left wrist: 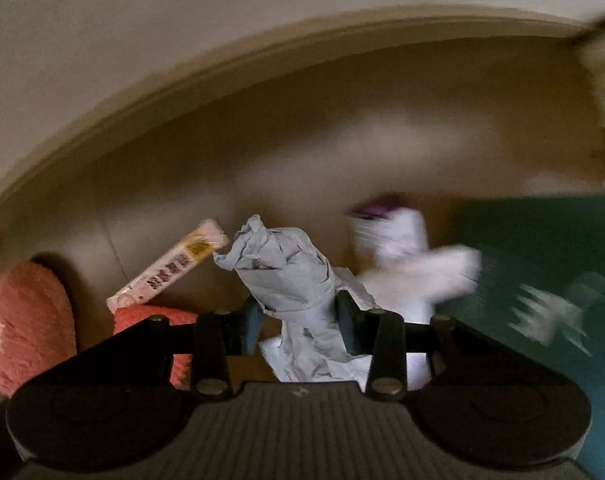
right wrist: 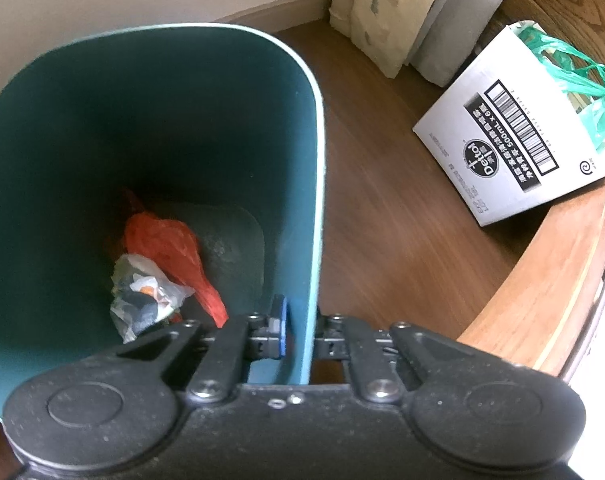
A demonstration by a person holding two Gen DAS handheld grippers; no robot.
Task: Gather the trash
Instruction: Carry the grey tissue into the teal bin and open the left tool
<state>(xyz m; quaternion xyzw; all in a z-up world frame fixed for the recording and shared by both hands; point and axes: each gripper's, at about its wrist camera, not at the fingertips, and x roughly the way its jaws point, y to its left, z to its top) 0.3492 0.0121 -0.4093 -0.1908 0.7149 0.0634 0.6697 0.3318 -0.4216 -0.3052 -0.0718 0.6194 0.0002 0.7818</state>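
Note:
My left gripper is shut on a crumpled grey-white paper and holds it above the wooden floor. A long white snack wrapper lies on the floor to its left. Blurred white trash with a purple top lies to the right, beside the teal bin. My right gripper is shut on the near wall of the teal bin, one finger inside and one outside. Inside the bin lie a red plastic bag and a crumpled clear wrapper.
Pink fuzzy slippers sit at the left by the wall. A white Dettol carton with a green bag stands on the floor at the right. Curtains hang behind the bin. A round wooden table edge curves at the right.

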